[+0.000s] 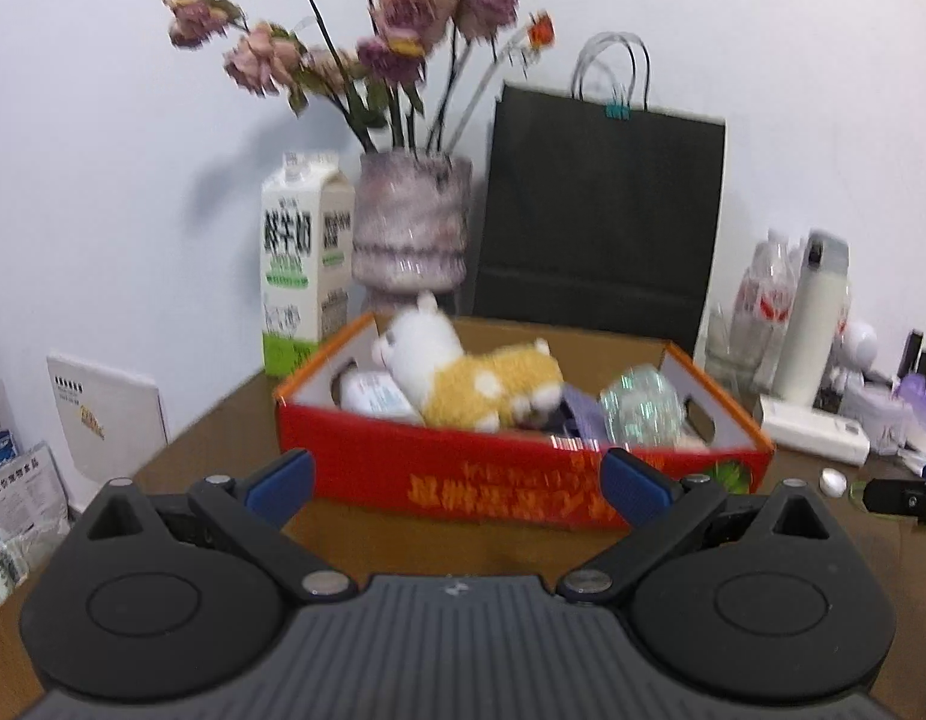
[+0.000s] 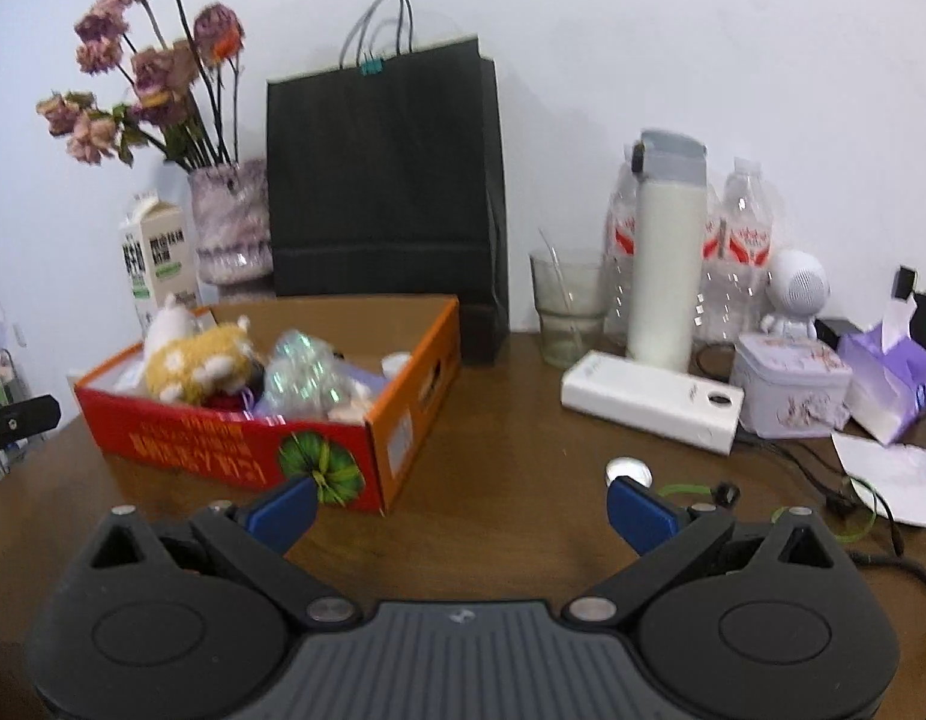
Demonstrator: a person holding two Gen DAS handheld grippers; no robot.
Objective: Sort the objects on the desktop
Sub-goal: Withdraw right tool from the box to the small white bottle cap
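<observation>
Both grippers, left gripper (image 1: 456, 483) and right gripper (image 2: 463, 510), were open and empty. Box (image 2: 318, 456) at centre-left already held a plush toy (image 2: 192, 363). White cap (image 2: 628, 471) and charger (image 2: 649, 402) at right seemingly remained unsorted.

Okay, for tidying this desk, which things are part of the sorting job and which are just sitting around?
Likely part of the job: red cardboard box; plush toy lying in it; white power bank; small white round object; patterned tin.

Likely just there: black paper bag; flower vase; milk carton.
</observation>
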